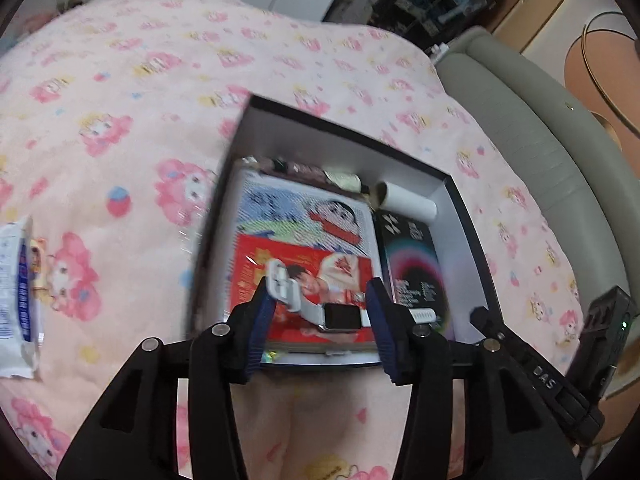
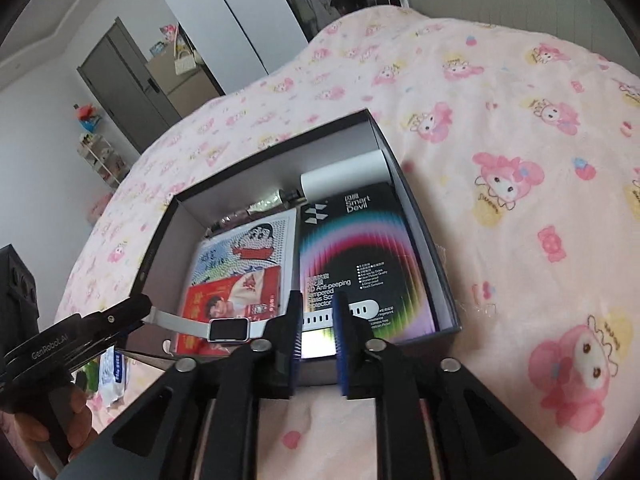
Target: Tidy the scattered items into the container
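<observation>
A black open box (image 1: pixel 464 200) (image 2: pixel 372 124) sits on the pink bed cover. In it lie a cartoon-print packet (image 1: pixel 304 220) (image 2: pixel 248 248), a red packet (image 1: pixel 304 268) (image 2: pixel 232 300), a black Smart Devil box (image 1: pixel 416 264) (image 2: pixel 360 248) and a white roll (image 1: pixel 408 202) (image 2: pixel 344 172). A white-strapped smartwatch (image 1: pixel 340 316) (image 2: pixel 230 328) lies across them. My left gripper (image 1: pixel 320 312) is open, its jaws standing either side of the watch. My right gripper (image 2: pixel 318 320) stands at the watch strap's end (image 2: pixel 360 308) with its jaws a strap's width apart; whether they touch it is unclear.
A white and blue wipes pack (image 1: pixel 16 300) (image 2: pixel 114 376) lies on the cover left of the box. A grey padded headboard (image 1: pixel 540 128) runs along the far right. Wardrobe doors (image 2: pixel 224 20) and a shelf rack (image 2: pixel 100 152) stand beyond the bed.
</observation>
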Tool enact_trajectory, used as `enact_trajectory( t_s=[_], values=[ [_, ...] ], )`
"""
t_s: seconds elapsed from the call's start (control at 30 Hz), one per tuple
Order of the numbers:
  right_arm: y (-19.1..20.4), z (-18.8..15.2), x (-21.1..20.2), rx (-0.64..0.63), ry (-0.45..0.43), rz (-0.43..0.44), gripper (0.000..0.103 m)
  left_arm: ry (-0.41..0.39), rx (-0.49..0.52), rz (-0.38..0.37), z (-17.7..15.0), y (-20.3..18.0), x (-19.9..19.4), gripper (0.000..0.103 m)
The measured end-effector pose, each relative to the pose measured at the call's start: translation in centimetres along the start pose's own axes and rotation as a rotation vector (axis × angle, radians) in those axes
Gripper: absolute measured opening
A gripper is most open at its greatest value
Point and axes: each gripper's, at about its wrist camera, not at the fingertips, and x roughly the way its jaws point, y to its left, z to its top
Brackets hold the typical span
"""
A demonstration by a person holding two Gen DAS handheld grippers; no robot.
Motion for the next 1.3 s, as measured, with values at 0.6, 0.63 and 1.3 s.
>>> enact_trajectory(
  t_s=[0.6, 0.63, 1.3],
  values=[
    [5.9, -2.1, -5.7, -0.131, -0.027, -0.024, 0.036, -0.138, 0.175, -0.033, -2.4, -1.8, -7.6, 0.05],
    [6.4, -2.2, -6.3, -0.141, -0.033, -0.024, 0.041, -0.144, 0.184, -0.032, -2.7, -2.0, -8.2, 0.05],
    [14.2, -8.5, -10.8, -0.309, -0.009, 0.035, 0.047, -0.163, 0.214, 0.01, -10.0, -0.2, -17.2, 0.051]
  ],
)
